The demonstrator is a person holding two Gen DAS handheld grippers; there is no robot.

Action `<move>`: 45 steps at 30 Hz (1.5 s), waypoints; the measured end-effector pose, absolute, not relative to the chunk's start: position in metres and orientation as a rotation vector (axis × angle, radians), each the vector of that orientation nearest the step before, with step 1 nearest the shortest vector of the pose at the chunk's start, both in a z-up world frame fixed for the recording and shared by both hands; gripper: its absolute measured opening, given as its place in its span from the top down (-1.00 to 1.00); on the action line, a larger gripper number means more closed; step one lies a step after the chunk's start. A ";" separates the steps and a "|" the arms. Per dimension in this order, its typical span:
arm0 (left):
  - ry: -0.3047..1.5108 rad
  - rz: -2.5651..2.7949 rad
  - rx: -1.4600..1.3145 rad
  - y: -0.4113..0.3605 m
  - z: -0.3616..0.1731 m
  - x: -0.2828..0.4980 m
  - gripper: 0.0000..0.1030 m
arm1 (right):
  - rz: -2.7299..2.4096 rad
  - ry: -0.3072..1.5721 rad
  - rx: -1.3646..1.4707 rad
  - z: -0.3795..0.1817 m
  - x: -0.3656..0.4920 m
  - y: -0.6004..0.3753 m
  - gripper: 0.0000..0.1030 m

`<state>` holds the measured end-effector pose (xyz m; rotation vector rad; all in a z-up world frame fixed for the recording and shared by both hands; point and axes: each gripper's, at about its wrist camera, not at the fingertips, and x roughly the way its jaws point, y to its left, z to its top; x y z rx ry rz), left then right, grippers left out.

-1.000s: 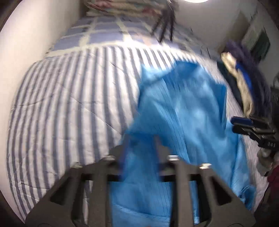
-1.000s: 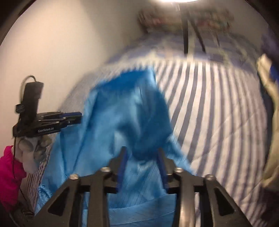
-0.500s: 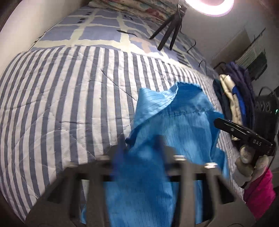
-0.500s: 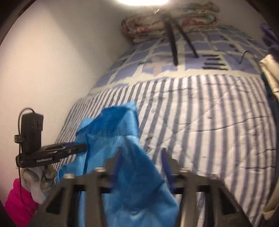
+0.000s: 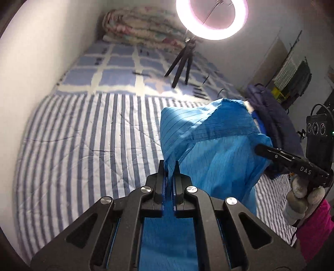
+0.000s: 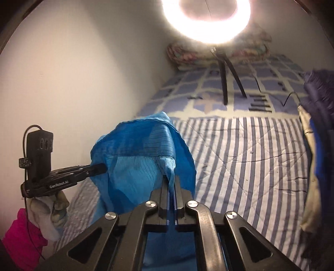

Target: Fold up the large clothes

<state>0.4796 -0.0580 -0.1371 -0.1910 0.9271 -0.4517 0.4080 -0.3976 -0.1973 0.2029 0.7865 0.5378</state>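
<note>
Blue garment (image 5: 217, 158): thin, slippery (hung bunched).
Left tool (image 5: 169, 166): clamped on cloth edge.
Right tool (image 6: 171, 182): pinched shut on fabric.
Risk: slipping free, uneven fold.

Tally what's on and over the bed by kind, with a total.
Blue garment, held up by both tongs: 1
Tongs, left and right, each shut on the garment: 2
Ring light on tripod: 1
Folded quilt: 1
Pile of other clothes: 1
Total: 6
</note>
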 end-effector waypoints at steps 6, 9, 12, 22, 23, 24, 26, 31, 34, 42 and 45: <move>0.862 -0.470 -0.155 -0.055 -0.098 0.412 0.97 | 0.584 0.742 0.189 -0.166 0.338 -0.398 1.00; 0.837 -0.477 -0.139 -0.054 -0.085 0.374 0.97 | 0.595 0.725 0.189 -0.158 0.298 -0.401 1.00; 0.820 -0.485 -0.129 -0.052 -0.079 0.332 0.97 | 0.595 0.722 0.200 -0.159 0.254 -0.404 1.00; 0.885 -0.478 -0.089 -0.049 -0.133 0.191 0.97 | 0.578 0.816 0.147 -0.222 0.110 -0.389 1.00; 0.902 -0.474 -0.087 -0.049 -0.141 0.181 0.97 | 0.576 0.831 0.148 -0.230 0.100 -0.387 1.00; 0.915 -0.469 -0.081 -0.049 -0.148 0.170 0.97 | 0.578 0.845 0.155 -0.238 0.092 -0.386 1.00; 0.942 -0.458 -0.083 -0.046 -0.161 0.151 0.97 | 0.582 0.877 0.168 -0.251 0.077 -0.384 1.00; 0.983 -0.456 -0.049 -0.041 -0.178 0.121 0.97 | 0.575 0.924 0.124 -0.272 0.050 -0.380 1.00; 1.013 -0.483 -0.024 -0.041 -0.184 0.106 0.97 | 0.571 0.935 0.079 -0.276 0.039 -0.379 1.00; 1.014 -0.564 0.043 -0.041 -0.159 0.063 0.88 | 0.578 0.911 -0.010 -0.255 0.010 -0.399 0.38; 0.993 -0.586 0.019 -0.029 -0.143 0.050 0.88 | 0.614 0.884 0.029 -0.239 0.005 -0.416 0.35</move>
